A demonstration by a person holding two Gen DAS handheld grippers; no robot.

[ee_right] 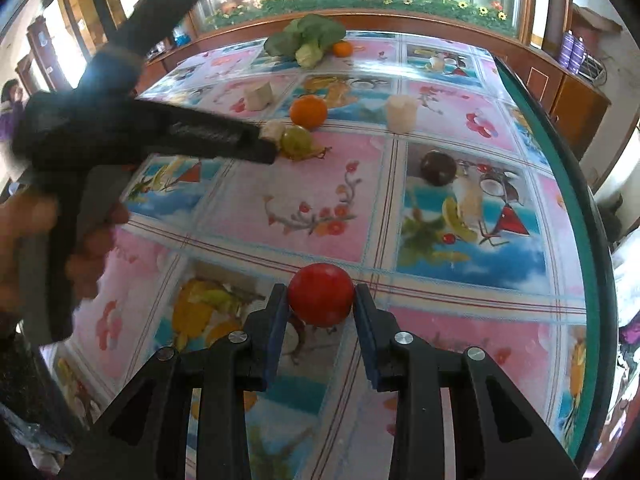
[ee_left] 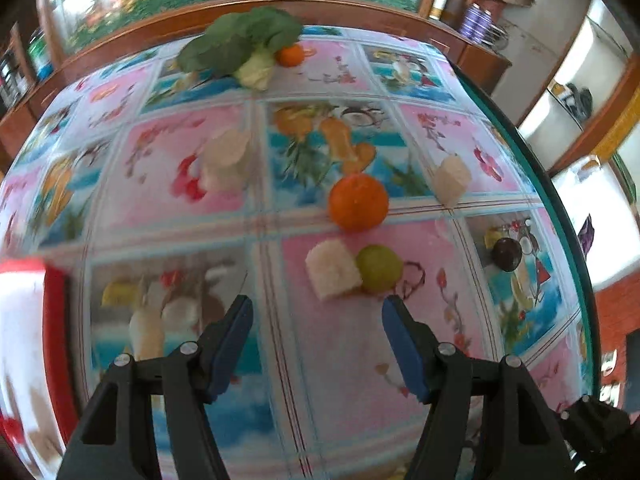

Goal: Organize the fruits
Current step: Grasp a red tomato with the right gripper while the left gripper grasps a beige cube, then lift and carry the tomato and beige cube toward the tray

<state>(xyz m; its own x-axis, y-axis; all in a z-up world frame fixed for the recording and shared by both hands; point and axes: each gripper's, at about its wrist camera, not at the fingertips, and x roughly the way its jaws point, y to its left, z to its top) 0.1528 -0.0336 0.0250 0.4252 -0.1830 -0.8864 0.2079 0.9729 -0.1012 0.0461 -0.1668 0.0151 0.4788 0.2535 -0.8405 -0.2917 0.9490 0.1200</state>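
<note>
— What's closest to you there?

— The right claw (ee_right: 321,300), and it has a red tomato (ee_right: 321,294) pinched between its blue pads (ee_right: 277,332), narrow, one pad on each side of the fruit, just above the tabletop (ee_right: 304,208) with its flowery printed cloth.

— And the other one?

— The left claw (ee_left: 316,312) hangs over the cloth about half open, with nothing between its fingers. Just past its tips lie a green grape-like fruit (ee_left: 379,267) and a white chunk (ee_left: 333,269), touching each other. In the right camera you can see a hand (ee_right: 48,248) gripping that left tool by its handle, its nose pointing at the same pair.

— Where's the rest of the fruit?

— An orange (ee_left: 358,201) sits just behind the green one. A dark purple round fruit (ee_left: 506,254) lies off towards the table's green edge. Two more white pieces (ee_left: 452,178) are spread beyond, well apart. At the far end a leafy green vegetable (ee_left: 244,46) lies with a small orange (ee_left: 290,55) touching it.
</note>
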